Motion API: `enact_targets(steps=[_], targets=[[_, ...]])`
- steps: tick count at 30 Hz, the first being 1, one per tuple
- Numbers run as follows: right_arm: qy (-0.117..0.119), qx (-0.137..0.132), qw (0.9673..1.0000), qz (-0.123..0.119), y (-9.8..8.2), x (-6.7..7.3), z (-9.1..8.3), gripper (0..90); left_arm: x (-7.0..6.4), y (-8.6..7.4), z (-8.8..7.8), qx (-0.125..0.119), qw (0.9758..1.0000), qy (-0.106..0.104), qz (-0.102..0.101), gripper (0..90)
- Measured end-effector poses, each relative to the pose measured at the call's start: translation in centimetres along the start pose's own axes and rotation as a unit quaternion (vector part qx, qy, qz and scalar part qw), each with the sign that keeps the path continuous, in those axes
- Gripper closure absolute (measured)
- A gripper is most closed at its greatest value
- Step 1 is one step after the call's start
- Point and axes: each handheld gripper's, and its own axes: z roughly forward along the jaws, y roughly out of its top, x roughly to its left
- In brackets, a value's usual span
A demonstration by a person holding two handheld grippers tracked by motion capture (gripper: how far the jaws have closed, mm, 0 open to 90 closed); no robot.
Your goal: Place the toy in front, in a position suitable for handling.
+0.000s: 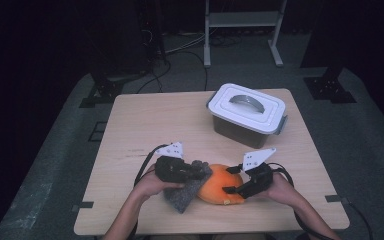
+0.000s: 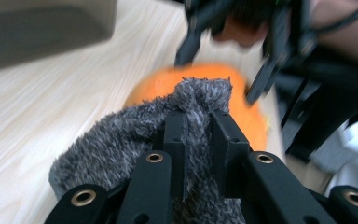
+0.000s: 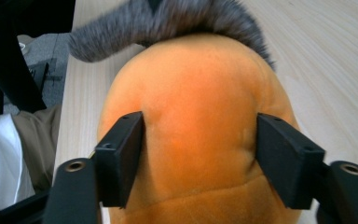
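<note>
High view, bench: a pale wooden bench (image 1: 145, 125) carries a white-lidded plastic storage box with a grey handle (image 1: 247, 114) at the far right, lid on, well apart from the work.
High view, toy: a round orange plush toy (image 1: 219, 186) lies near the front edge, between both hands.
High view, cloth: a fuzzy grey fabric piece (image 1: 187, 192) rests against the toy's left side and hangs down onto the bench.
High view, left hand-held gripper (image 1: 200, 172): it reaches in from the left, tips at the top of the grey fabric.
High view, right hand-held gripper (image 1: 230, 181): it comes in from the right, jaws on the toy's flank.
Left gripper view, grip: the jaws are pressed together on a fold of the grey fabric (image 2: 135, 140), pinching it; the orange toy (image 2: 191, 84) sits just behind, blurred.
Right gripper view, grip: the jaws stand wide, one on each side of the orange toy (image 3: 196, 126); both pads touch its plush sides and seem to brace it.
Right gripper view, cloth: the grey fabric (image 3: 168, 21) drapes over the toy's far end.
Progress, judged: both grips are made, the fabric touches the toy but covers only one end; whether it is going on or coming off I cannot tell. The box is untouched.
</note>
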Motion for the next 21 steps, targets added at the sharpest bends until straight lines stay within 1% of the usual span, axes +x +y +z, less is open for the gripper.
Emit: enact_targets(steps=[1,3,5,6,7,8,9,10,12,16,18,21], targets=[[0.001,0.0,1.0,-0.004,-0.1,0.1,0.0,35.0,-0.1,0.2,0.1,-0.001,1.0,-0.003,0.003,77.4],[-0.001,0.0,1.0,-0.009,-0.4,0.3,-0.2,35.9,-0.5,0.4,0.6,0.006,0.9999,-0.006,0.01,77.3],[0.0,-0.003,1.0,-0.009,-0.8,0.3,-0.5,36.7,-0.6,0.3,1.0,0.016,0.9997,-0.006,0.015,77.3],[0.0,-0.004,0.9999,-0.009,-1.0,0.2,-0.6,37.2,-0.6,0.3,1.0,0.016,0.9997,-0.006,0.015,77.4],[0.001,-0.008,0.9999,-0.008,-1.2,0.2,-0.7,37.8,-0.5,-0.2,1.2,0.024,0.9996,-0.004,0.016,77.4],[0.002,-0.009,0.9999,-0.007,-1.4,0.2,-0.8,38.0,-0.4,-0.5,1.1,0.021,0.9997,-0.007,0.011,77.4],[0.002,-0.009,0.9999,-0.007,-1.4,0.2,-0.8,38.0,-0.4,-0.5,1.1,0.021,0.9997,-0.007,0.011,77.4],[0.002,-0.01,0.9999,-0.009,-1.5,0.3,-0.8,38.0,-0.3,-0.8,1.0,0.023,0.9997,-0.004,0.009,77.4],[0.003,-0.011,0.9998,-0.015,-1.7,0.4,-0.9,38.4,-0.1,-1.7,0.5,0.027,0.9996,0.002,-0.002,77.3],[0.006,-0.012,0.9998,-0.015,-1.9,0.4,-1.1,38.8,0.1,-2.5,-0.1,0.041,0.999,0.015,-0.01,77.2],[0.005,-0.013,0.9998,-0.015,-2.0,0.5,-1.2,38.9,0.1,-2.7,-0.3,0.043,0.9988,0.019,-0.012,77.3],[0.003,-0.014,0.9998,-0.011,-2.0,0.6,-1.2,39.2,0.1,-2.5,-0.3,0.033,0.9993,0.015,-0.013,77.4]])
